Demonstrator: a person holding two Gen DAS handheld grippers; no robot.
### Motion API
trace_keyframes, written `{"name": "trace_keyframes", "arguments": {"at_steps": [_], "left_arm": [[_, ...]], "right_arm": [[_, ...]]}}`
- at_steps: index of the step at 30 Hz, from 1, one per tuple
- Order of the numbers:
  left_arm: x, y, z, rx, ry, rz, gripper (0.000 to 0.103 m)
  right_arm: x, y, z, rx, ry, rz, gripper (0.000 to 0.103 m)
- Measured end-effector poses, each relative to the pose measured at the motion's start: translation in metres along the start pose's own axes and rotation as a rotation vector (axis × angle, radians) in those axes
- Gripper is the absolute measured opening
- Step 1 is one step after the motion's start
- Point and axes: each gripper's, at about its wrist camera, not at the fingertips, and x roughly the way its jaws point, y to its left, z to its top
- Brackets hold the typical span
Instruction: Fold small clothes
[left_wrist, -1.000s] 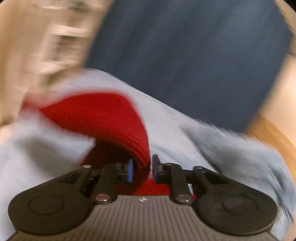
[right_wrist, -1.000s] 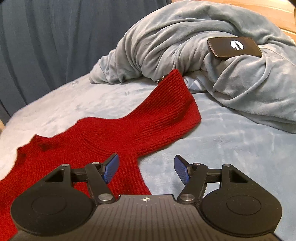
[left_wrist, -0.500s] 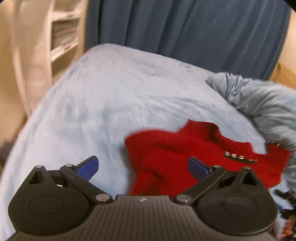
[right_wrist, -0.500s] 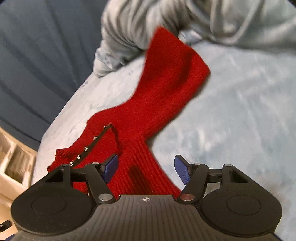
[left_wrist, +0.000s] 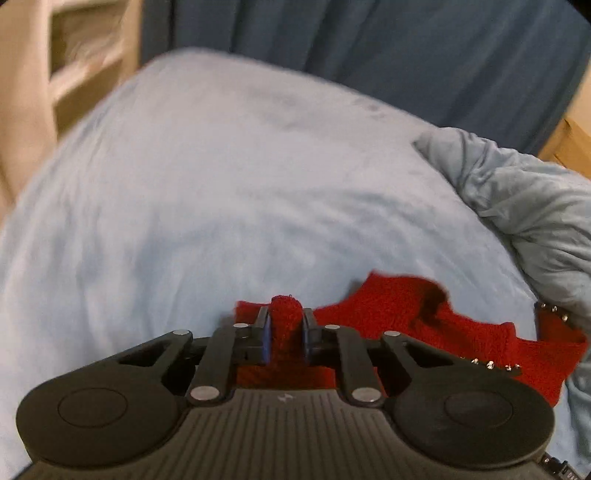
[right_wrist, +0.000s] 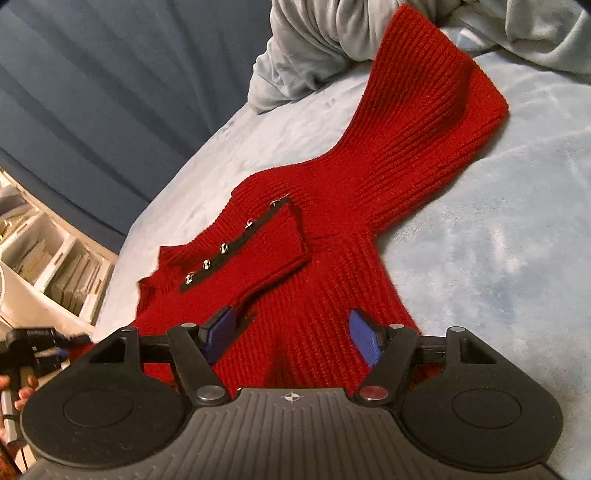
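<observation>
Bedsheet (left_wrist: 229, 192) bears red sweater (right_wrist: 332, 229), pinched by left hand-held gripper (left_wrist: 285, 334).

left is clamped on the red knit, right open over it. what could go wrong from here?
1. The left gripper pinches only a small bunch of the red sweater; a pull may drag the whole garment instead of folding it.
2. The far sleeve lies against the rumpled grey blanket and could snag.
3. The right gripper, open above the ribbed body, might catch the folded sleeve with studs and undo that fold.
</observation>
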Motion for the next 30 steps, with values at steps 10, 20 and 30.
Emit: {"name": "trace_keyframes", "arguments": {"at_steps": [10, 20, 30], "left_arm": [[-0.004, 0.016, -0.017, 0.048, -0.065, 0.264, 0.087], [0.009, 0.007, -0.099, 0.086, 0.213, 0.099, 0.042], [0.014, 0.016, -0.088, 0.107, 0.200, 0.159, 0.056]], "right_arm": [[-0.004, 0.000, -0.002, -0.006, 0.006, 0.014, 0.072], [-0.005, -0.003, 0.003, 0.006, 0.003, 0.015, 0.072], [-0.011, -0.007, 0.009, 0.027, -0.038, -0.013, 0.070]]}}
